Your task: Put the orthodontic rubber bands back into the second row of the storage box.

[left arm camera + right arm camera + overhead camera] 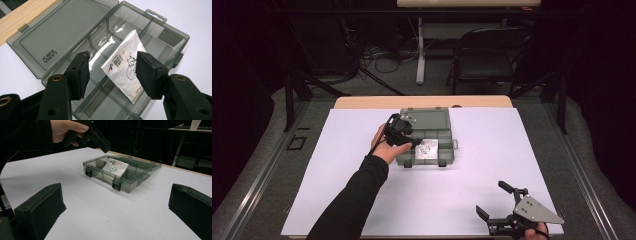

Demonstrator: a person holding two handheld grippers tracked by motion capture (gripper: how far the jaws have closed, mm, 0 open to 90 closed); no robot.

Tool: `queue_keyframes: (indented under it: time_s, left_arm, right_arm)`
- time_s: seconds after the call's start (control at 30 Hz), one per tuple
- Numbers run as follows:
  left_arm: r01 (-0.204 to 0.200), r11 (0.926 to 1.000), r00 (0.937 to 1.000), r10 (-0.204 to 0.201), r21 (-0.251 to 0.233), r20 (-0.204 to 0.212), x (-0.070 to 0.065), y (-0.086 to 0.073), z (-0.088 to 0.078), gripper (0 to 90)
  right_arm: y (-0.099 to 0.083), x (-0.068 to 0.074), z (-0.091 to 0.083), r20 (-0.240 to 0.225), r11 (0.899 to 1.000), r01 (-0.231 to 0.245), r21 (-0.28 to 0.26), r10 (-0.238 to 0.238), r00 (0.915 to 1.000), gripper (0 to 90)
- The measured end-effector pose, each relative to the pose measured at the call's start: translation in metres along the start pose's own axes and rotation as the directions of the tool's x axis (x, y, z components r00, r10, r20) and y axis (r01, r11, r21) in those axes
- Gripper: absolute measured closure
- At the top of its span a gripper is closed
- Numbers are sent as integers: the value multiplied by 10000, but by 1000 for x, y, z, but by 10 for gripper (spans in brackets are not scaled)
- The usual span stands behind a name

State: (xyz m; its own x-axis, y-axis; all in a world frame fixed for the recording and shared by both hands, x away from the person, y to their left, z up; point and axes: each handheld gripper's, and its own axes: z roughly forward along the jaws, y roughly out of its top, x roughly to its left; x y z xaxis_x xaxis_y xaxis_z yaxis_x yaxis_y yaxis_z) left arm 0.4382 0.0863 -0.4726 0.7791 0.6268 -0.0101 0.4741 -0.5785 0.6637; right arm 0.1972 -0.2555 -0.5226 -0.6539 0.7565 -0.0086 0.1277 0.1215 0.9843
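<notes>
So the silvery foil packet was sitting tilted in the smoky clear compartment box, propped against a divider near the box's front wall, printed side up. The box lay with its lid flipped flat open toward the far edge of the bench, roughly mid-bench but closer to that far edge. The left gripper hovered right over the box — jaws released, spread either side of the packet, not touching it. The right gripper was way off by the bench's near right corner, jaws wide apart too, gripping nothing. Box latches faced the near edge.
</notes>
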Motion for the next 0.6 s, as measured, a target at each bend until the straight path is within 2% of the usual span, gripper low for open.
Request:
queue_keyframes:
  time_s: [0.1,0.23,0.3,0.37,0.47,0.6]
  left_arm:
    - [41,9997,9999,-37,-257,145,0,-1,-4,445]
    - [80,9988,9999,-76,-492,73,1,-2,-10,437]
    - [195,9977,9996,-180,-652,238,1,-2,-12,428]
    - [86,9959,9996,-61,-905,283,-1,-3,-15,426]
    - [164,9943,9995,-134,-1051,298,-2,-4,-19,390]
    - [220,9923,9985,-157,-1215,524,-2,-4,-22,328]
  right_arm:
    - [-1,0,0,23,10000,-71,-18,71,10000,0]
    - [-1,-1,0,64,9999,-116,23,116,9999,0]
    - [-1,-1,0,59,9999,-120,53,119,9999,0]
    - [-1,-1,0,45,9999,-111,62,111,9999,0]
    - [-1,-1,0,34,9999,-92,47,92,10000,0]
    - [-2,-1,-1,46,9999,-144,69,144,9999,0]
